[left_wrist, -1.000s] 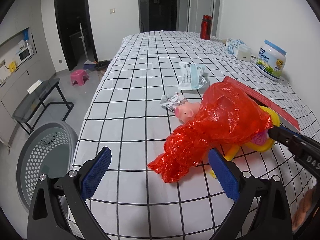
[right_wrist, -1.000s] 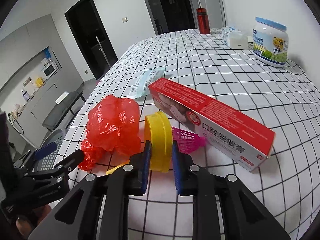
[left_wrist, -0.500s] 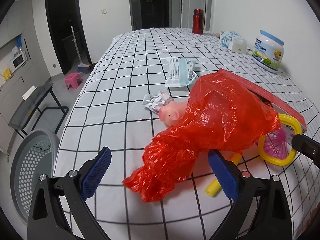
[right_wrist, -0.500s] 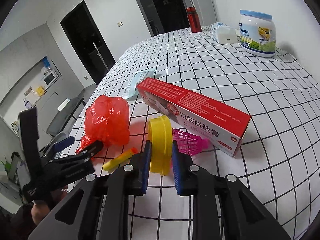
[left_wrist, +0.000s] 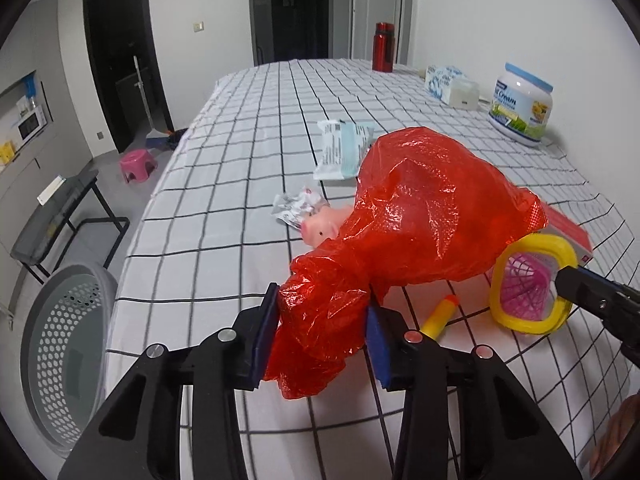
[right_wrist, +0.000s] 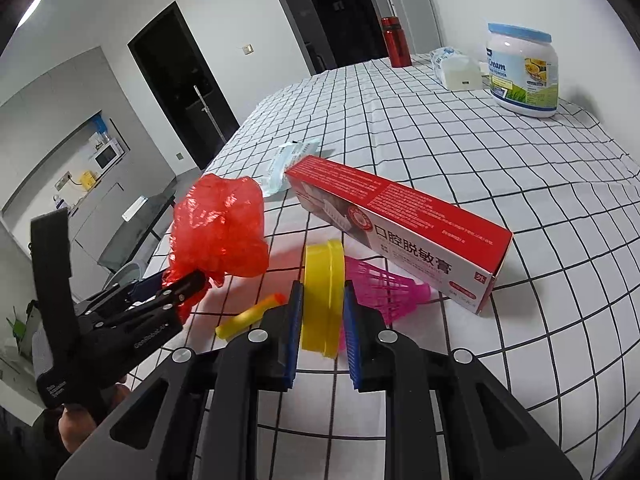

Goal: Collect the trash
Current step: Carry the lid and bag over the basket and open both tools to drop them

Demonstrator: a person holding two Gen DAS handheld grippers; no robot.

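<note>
Closing my left gripper on the red plastic bag, I see its 2 blue pads pinching the bag's crumpled neck at lower centre of the left view; the bag bulges toward the right over the checked tablecloth. My right gripper is clamped on the yellow ring, lower centre of the right view, beside a pink shuttlecock and a red box.

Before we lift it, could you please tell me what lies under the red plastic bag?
A pink toy pig pokes out from under the red bag; only its head shows, the rest is covered.
</note>
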